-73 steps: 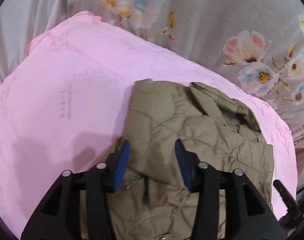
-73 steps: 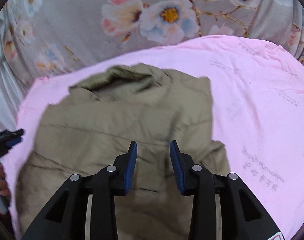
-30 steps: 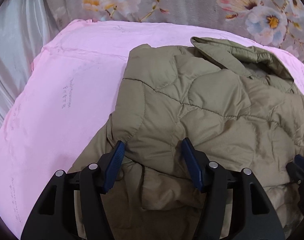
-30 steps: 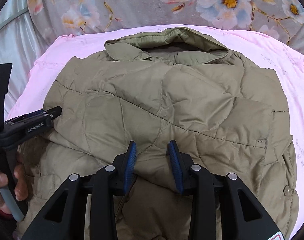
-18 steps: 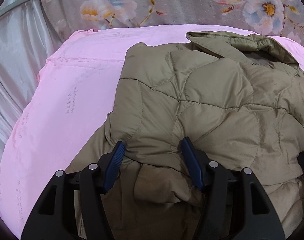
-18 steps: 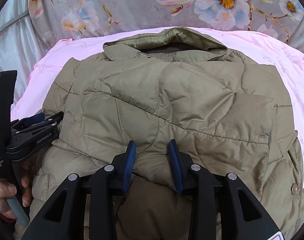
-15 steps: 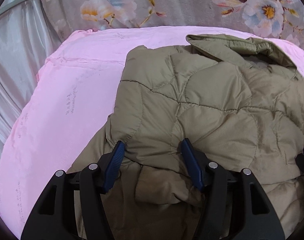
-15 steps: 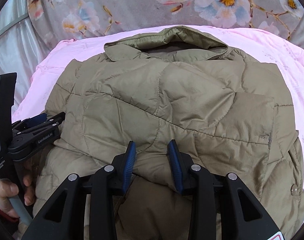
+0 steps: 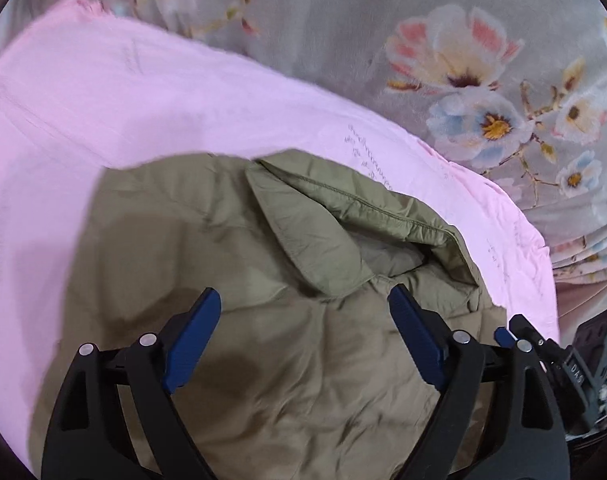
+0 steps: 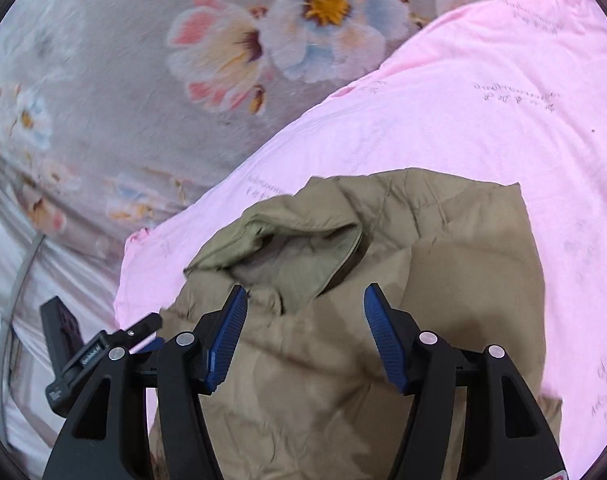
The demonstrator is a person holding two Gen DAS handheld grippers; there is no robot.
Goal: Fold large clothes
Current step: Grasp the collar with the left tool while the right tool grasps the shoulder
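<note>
Two views cover this moment, and we take them in turn.

Left wrist view: we hold the left gripper [image 9: 301, 340] above the olive quilted jacket [image 9: 231, 264], jaws spread wide with nothing between the blue pads [image 9: 191, 340]. The jacket lies on the pink sheet [image 9: 151, 104], which gives it a flat, clean surface for folding. Its collar [image 9: 343, 216] points toward the far right, standing open around the neck opening. The right-hand tool [image 9: 543, 344] shows at the near right edge, just beside the jacket's border. A grey floral bedspread [image 9: 463, 80] lies beyond the sheet.

Right wrist view: we hold the right gripper [image 10: 305, 336] over the jacket [image 10: 443, 288] as well, jaws equally wide and gripping nothing. The collar [image 10: 295, 240] sits just beyond the left pad. The pink sheet [image 10: 483, 100] extends far and right; the floral bedspread [image 10: 143, 80] fills the far left. The left-hand tool [image 10: 99, 352] appears at the near left, beside the jacket's edge.

We judge that both grippers are open and poised because the jacket rests in a compact bundle, and a fresh hold on an edge is needed for the next fold.
</note>
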